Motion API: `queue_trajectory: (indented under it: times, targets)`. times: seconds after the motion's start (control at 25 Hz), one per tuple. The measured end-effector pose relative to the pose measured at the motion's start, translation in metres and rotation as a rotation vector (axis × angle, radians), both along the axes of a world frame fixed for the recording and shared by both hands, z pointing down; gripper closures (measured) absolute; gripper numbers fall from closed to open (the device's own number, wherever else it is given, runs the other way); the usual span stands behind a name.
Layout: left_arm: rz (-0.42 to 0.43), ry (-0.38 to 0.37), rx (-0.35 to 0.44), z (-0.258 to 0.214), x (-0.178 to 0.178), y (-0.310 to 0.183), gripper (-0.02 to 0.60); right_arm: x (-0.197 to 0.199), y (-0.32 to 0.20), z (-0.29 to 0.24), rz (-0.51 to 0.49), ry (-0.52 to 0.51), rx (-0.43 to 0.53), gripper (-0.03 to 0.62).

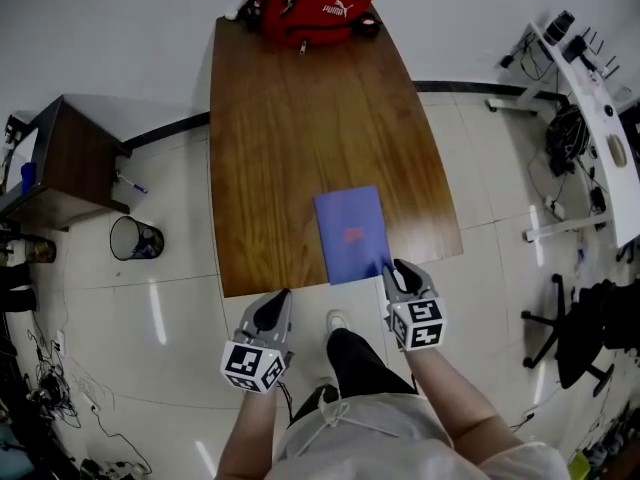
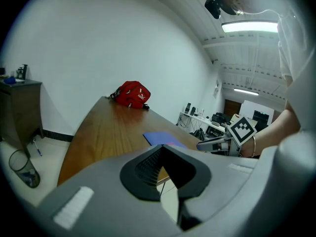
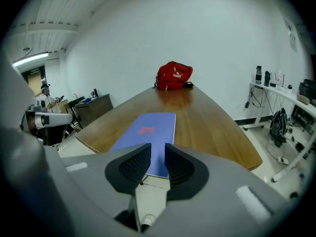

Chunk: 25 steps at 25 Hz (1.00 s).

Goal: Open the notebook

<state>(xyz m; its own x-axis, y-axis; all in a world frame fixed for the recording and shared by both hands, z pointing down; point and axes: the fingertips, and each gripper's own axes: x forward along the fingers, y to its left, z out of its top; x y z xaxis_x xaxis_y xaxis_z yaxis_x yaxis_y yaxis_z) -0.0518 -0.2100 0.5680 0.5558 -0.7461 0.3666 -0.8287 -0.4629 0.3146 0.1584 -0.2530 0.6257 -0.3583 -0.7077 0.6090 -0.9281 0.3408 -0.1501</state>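
A closed blue notebook [image 1: 351,234] with a small red mark lies near the front edge of the brown wooden table [image 1: 290,128]; its near end slightly overhangs the edge. My right gripper [image 1: 398,271] hovers at the notebook's near right corner, its jaws a narrow gap apart and holding nothing. In the right gripper view the notebook [image 3: 148,130] stretches away just beyond the right gripper [image 3: 158,158]. My left gripper [image 1: 273,311] hangs off the table's front edge, left of the notebook, tips together and empty. From the left gripper [image 2: 160,154] view the notebook [image 2: 163,138] lies ahead to the right.
A red backpack [image 1: 315,3] sits at the table's far end. On the floor to the left stand a waste bin [image 1: 135,238] and a dark cabinet [image 1: 70,158]. To the right are a white desk [image 1: 600,98] and an office chair [image 1: 590,318].
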Motion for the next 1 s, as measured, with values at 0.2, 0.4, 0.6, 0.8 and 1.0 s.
queue_trajectory:
  times: [0.2,0.4,0.6,0.8,1.0]
  targets:
    - [0.019,0.01,-0.049,0.02,0.013,-0.004,0.577,0.012,-0.004,0.029,0.053,-0.007,-0.069,0.507]
    - [0.038,0.015,-0.066,0.028,0.018,-0.007,0.577,0.01,-0.005,0.044,0.082,-0.014,-0.1,0.511]
    - [0.03,0.012,-0.065,0.03,0.016,-0.005,0.577,0.017,-0.004,0.044,0.107,-0.021,-0.104,0.536]
    - [0.021,0.011,-0.065,0.029,0.01,-0.003,0.577,0.021,-0.006,0.041,0.127,-0.05,-0.119,0.577]
    - [0.002,0.034,-0.044,0.015,0.009,0.001,0.577,0.018,-0.008,0.017,0.137,-0.101,-0.077,0.58]
